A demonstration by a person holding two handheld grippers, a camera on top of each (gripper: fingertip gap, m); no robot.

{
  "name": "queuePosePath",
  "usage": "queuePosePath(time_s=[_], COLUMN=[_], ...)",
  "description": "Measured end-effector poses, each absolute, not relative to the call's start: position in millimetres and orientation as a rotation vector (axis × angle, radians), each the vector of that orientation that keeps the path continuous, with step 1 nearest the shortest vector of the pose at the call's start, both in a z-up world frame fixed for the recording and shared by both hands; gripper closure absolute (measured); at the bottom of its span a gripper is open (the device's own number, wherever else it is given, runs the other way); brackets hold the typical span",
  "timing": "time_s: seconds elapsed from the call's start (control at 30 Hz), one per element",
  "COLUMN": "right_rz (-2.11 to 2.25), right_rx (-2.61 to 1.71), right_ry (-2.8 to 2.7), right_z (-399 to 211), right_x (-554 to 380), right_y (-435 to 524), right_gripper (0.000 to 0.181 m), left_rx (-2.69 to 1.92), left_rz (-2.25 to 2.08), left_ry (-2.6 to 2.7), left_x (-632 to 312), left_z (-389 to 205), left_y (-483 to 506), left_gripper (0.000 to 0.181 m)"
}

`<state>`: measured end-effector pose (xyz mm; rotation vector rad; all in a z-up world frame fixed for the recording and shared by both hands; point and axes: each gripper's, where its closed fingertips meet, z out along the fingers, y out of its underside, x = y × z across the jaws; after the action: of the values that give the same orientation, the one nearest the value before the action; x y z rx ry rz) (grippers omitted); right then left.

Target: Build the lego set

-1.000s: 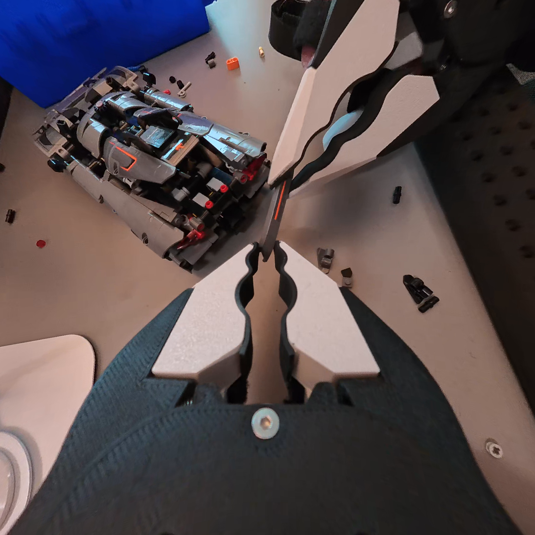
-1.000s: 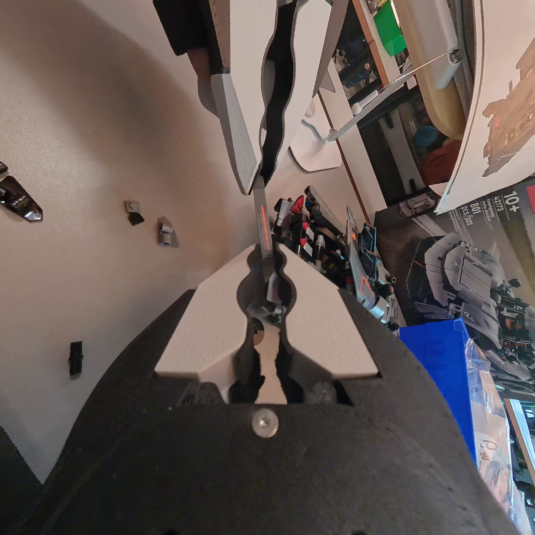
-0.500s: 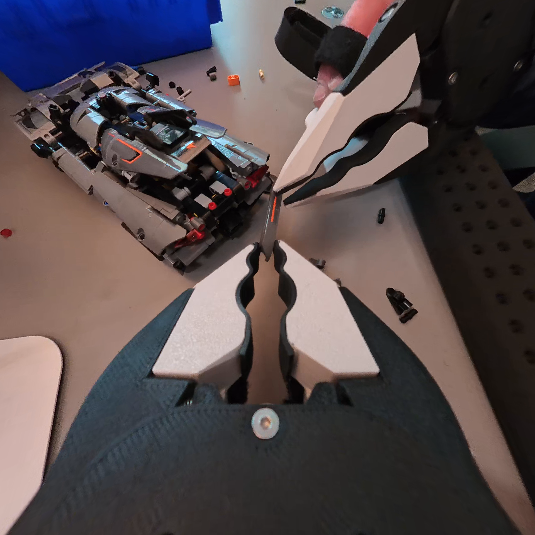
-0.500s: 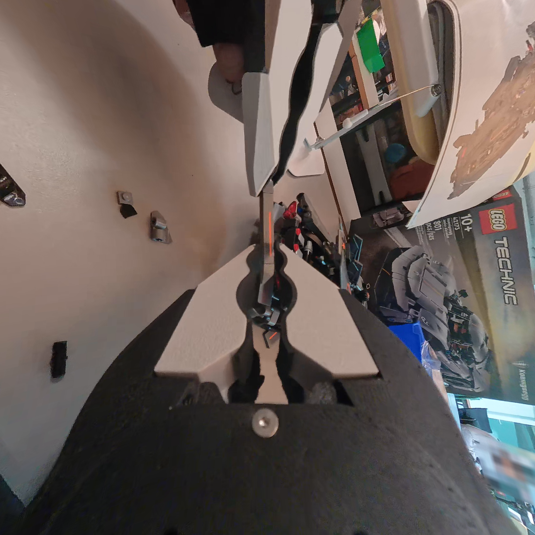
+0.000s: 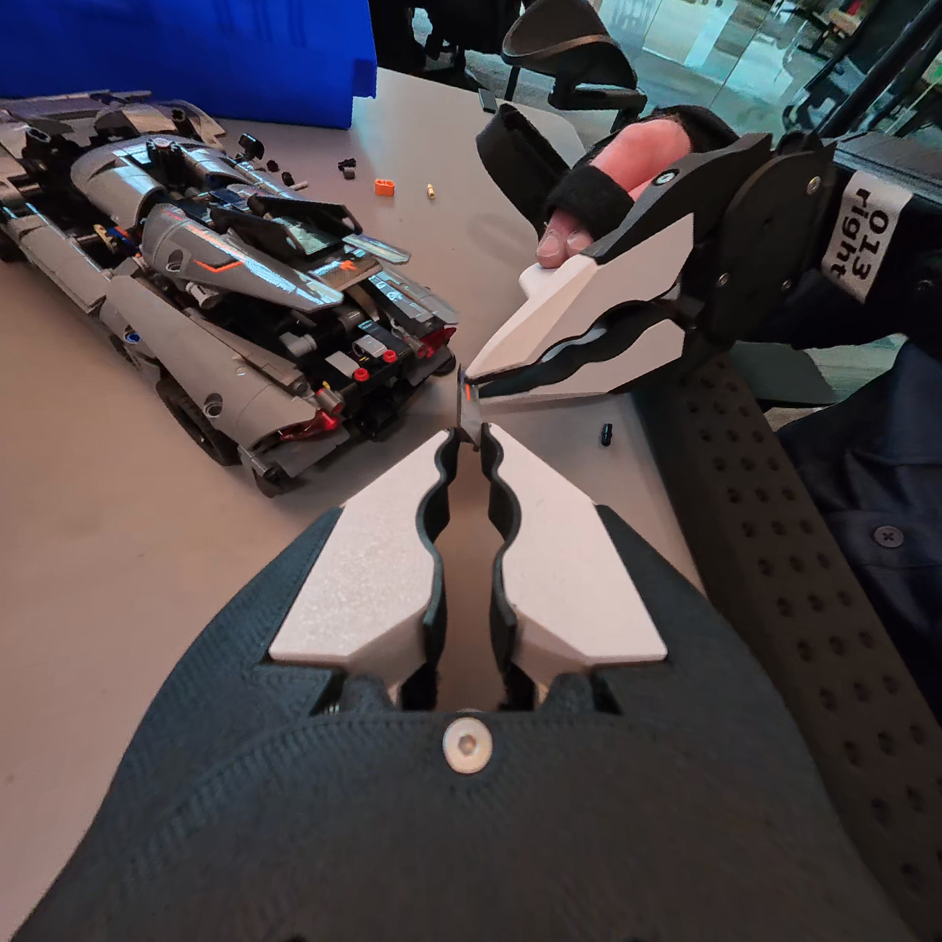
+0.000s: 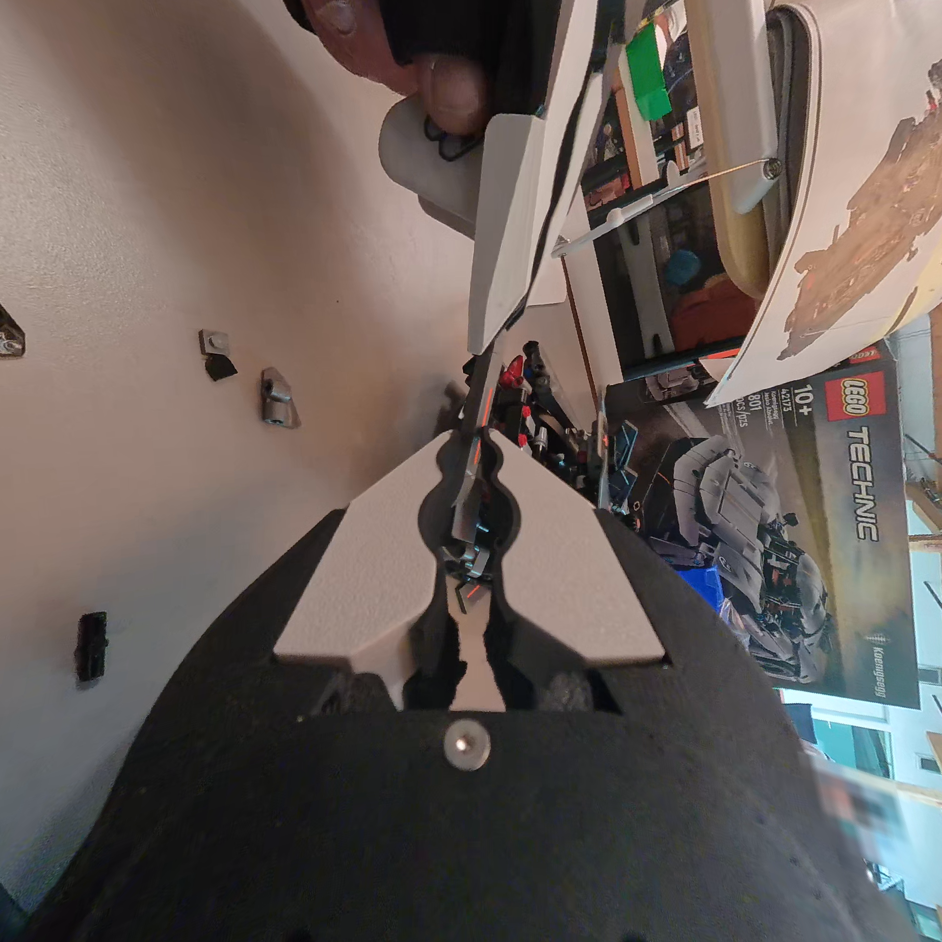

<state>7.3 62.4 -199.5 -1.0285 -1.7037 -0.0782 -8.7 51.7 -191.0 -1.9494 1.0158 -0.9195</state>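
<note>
Gripping thin grey panel (image 5: 466, 408): left gripper (image 5: 466, 441), right gripper (image 5: 471, 382).

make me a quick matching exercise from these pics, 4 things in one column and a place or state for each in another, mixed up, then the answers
Things
1. grey panel piece
2. lego car
3. orange connector
4. blue bin

Places or states
A. lying loose on the table beyond the car
B. at the table's far edge, behind the car
C. gripped at both ends, off the table
D. resting on the table, left of the grippers

Pairs: 1-C, 2-D, 3-A, 4-B
</note>
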Motion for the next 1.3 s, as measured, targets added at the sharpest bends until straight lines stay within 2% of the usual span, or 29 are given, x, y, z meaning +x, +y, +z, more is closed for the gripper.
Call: queuePosePath(time_s=[0.33, 0.57, 0.97, 1.13, 1.3], right_rz=[-0.041, -0.044, -0.032, -0.054, -0.128], right_rx=[-1.045, -1.046, -1.087, -1.154, -1.251], right_ry=[-1.678, -1.67, -1.64, -1.607, -1.556], right_z=[-195.3, -193.9, -191.0, -187.2, -182.1], right_x=[8.3, 8.9, 9.9, 11.2, 9.7], right_y=[63.6, 64.7, 69.6, 79.3, 92.5], right_gripper=[0.179, 0.17, 0.175, 0.175, 0.177], left_rx=[-1.945, -1.944, -1.911, -1.866, -1.827], left_rz=[-0.988, -1.048, -1.055, -0.893, -0.528], left_ry=[0.969, 0.931, 0.91, 0.889, 0.932], left_x=[-7.9, -7.1, -6.5, -22.5, -41.2], left_z=[-188.6, -186.2, -183.1, -177.9, -178.4], left_y=[53.2, 54.0, 57.1, 69.9, 85.4], left_gripper=[0.175, 0.175, 0.174, 0.161, 0.148])
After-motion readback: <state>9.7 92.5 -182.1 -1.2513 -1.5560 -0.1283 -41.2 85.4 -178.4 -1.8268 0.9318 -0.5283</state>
